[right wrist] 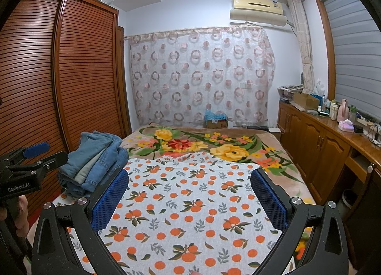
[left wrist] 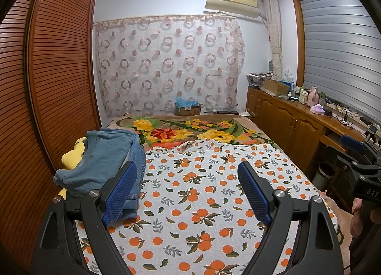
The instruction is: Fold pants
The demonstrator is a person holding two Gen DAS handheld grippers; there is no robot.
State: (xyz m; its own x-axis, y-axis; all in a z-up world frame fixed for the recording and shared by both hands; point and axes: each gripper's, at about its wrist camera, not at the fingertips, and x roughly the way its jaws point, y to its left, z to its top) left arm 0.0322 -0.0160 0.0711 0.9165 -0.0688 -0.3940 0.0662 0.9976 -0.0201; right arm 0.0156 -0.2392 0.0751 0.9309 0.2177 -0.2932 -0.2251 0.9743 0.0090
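A pile of folded blue denim pants (left wrist: 104, 163) lies at the left edge of the bed, also seen in the right wrist view (right wrist: 95, 160). My left gripper (left wrist: 188, 172) is open and empty, held above the orange-print cloth (left wrist: 202, 203), with its left finger (left wrist: 119, 194) in front of the pile. My right gripper (right wrist: 190, 177) is open and empty above the same cloth (right wrist: 190, 208). The right gripper also shows at the right edge of the left wrist view (left wrist: 357, 155), and the left gripper at the left edge of the right wrist view (right wrist: 31, 158).
A slatted wooden wardrobe (left wrist: 47, 84) stands close along the bed's left side. A wooden cabinet (left wrist: 290, 120) with bottles and boxes runs along the right. A floral blanket (left wrist: 190, 132) covers the far half of the bed. A yellow item (left wrist: 71, 158) lies under the pants.
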